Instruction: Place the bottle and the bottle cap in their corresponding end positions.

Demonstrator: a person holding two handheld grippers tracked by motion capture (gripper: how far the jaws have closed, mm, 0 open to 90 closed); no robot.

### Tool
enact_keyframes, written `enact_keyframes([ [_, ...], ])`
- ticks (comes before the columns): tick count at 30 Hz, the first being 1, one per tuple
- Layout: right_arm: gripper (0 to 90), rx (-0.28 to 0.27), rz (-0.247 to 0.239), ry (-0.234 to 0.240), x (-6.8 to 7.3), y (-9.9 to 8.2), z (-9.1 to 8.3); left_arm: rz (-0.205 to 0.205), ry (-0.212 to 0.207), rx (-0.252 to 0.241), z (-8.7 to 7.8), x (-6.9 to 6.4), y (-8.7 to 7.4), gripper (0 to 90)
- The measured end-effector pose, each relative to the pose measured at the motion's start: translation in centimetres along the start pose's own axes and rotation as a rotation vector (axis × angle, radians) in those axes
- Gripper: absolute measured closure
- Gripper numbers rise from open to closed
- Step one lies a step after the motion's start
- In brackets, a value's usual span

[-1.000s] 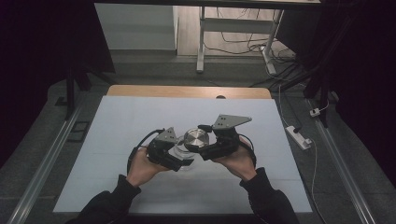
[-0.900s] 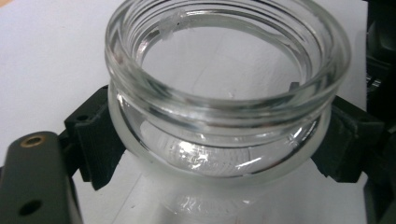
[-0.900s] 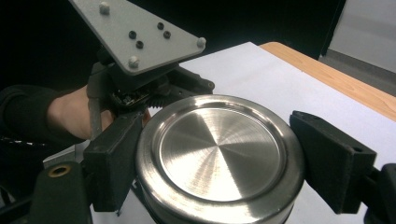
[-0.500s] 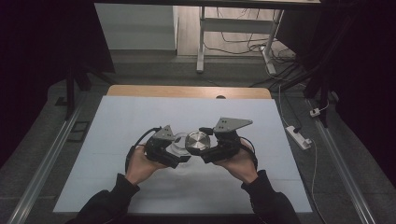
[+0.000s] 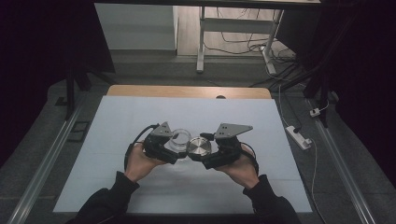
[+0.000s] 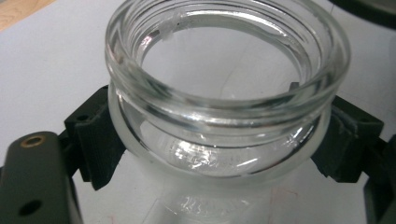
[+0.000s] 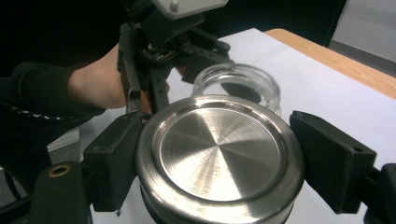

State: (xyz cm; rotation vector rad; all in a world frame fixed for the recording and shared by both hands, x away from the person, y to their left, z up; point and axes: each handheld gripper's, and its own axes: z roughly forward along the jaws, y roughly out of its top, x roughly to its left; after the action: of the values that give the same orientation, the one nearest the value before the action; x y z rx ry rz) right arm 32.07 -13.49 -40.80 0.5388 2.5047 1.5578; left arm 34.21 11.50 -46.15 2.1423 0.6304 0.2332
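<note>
Left gripper view: glass jar (image 6: 224,107) upright, mouth upward.

A power strip (image 5: 297,136), seemingly, lies on the floor.

The steel lid (image 5: 199,146) has come off the glass jar (image 5: 179,138) and now sits beside it.

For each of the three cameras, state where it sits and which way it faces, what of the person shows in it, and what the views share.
High view: above the person's side, facing forward and down at the table; forearms, both hands, left hand-held gripper and right hand-held gripper show.
Left gripper view: rides that gripper, facing along its black jaws clamped on the glass jar.
Right gripper view: rides that gripper, jaws clamped on the steel lid; the left hand shows beyond.
Shared: all three show the jar.
</note>
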Motion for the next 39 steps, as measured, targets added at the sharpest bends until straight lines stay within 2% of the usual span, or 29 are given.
enact_keyframes([
  [13, 19.7, 0.009, -0.002, 0.019, 0.7, -1.2, 0.2, 0.008, 0.015, -0.020, 0.4, 0.9, 0.5, 15.8],
  [39, 19.7, 0.032, -0.010, 0.061, 2.0, -4.1, 1.0, 0.031, 0.021, -0.056, 2.5, 2.3, 2.1, 15.8],
])
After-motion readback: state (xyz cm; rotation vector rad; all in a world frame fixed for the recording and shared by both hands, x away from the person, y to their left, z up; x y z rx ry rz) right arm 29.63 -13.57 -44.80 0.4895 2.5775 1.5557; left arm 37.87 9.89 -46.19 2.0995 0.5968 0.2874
